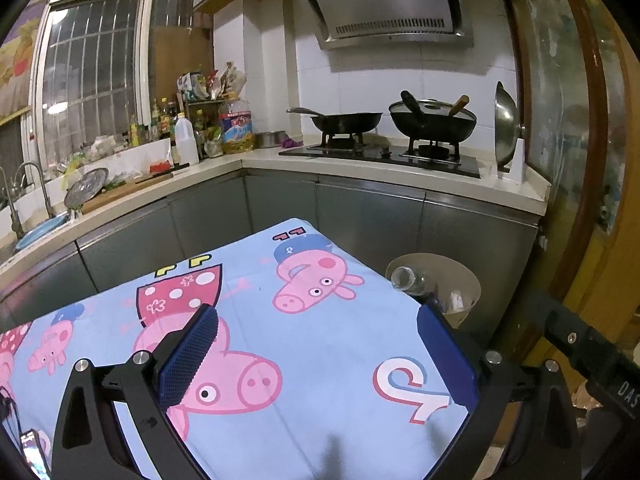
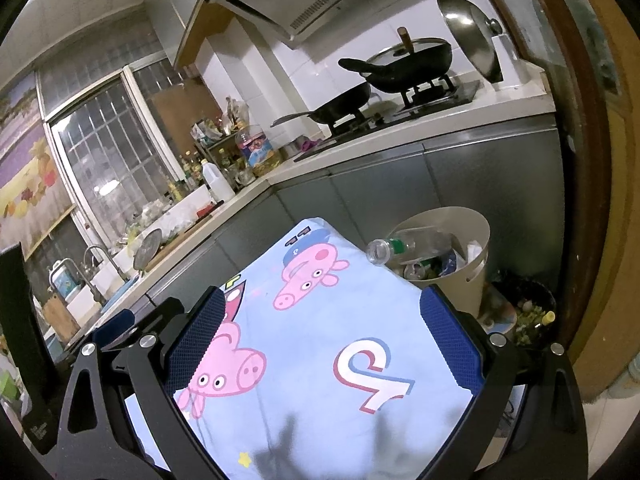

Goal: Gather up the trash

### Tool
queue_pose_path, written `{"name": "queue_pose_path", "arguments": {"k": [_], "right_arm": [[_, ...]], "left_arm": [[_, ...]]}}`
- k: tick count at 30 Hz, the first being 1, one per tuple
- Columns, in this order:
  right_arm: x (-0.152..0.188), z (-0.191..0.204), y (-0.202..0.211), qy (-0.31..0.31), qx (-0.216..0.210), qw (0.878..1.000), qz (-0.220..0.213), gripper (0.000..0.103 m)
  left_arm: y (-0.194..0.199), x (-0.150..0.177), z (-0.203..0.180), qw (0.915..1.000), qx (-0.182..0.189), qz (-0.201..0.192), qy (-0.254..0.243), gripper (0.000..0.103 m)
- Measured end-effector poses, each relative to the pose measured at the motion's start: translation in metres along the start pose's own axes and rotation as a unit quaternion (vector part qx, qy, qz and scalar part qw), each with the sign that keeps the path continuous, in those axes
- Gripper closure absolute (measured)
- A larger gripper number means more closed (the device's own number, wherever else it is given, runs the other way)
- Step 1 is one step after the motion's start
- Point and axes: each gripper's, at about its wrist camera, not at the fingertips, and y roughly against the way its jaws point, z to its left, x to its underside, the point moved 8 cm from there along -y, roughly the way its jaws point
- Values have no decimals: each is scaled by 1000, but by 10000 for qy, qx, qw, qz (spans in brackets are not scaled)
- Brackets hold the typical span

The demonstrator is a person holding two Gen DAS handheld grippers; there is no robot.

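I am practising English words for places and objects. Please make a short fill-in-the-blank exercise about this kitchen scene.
1. The clear plastic bottle lies in the beige ____, neck over the rim.
2. Both the left gripper and the right gripper are ____ and hold nothing.
3. The tablecloth shows cartoon ____.
4. Two black pans sit on the ____.

Missing words: bin; open; pigs; stove

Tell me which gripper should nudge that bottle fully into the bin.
Right, probably. In its view the clear bottle lies across the rim of the beige bin, just beyond its open jaws. The left gripper, also open, sits farther left over the cloth.
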Motion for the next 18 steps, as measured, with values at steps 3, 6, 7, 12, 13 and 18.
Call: {"name": "queue_pose_path", "arguments": {"k": [3, 6, 7, 12, 13, 18], "right_arm": [[1, -1, -7, -7, -8, 10000, 63, 6], [4, 1, -14, 8, -13, 9999, 120, 6], [4, 1, -17, 7, -9, 9999, 140, 6], [8, -2, -25, 18, 62, 9998, 181, 6], [8, -3, -26, 12, 88, 9998, 180, 6], [7, -7, -34, -9, 159, 9997, 201, 6]], "left_arm": [[-5, 3, 4, 9999, -7, 90, 59, 4], [-7, 5, 7, 9999, -74, 102, 54, 4], [-8, 6, 7, 9999, -98, 96, 29, 4], [-18, 9, 4, 9996, -190, 159, -102, 4], [-20, 10, 3, 9996, -195, 160, -112, 4], [-27, 11, 4, 9994, -254, 183, -130, 4]]}}
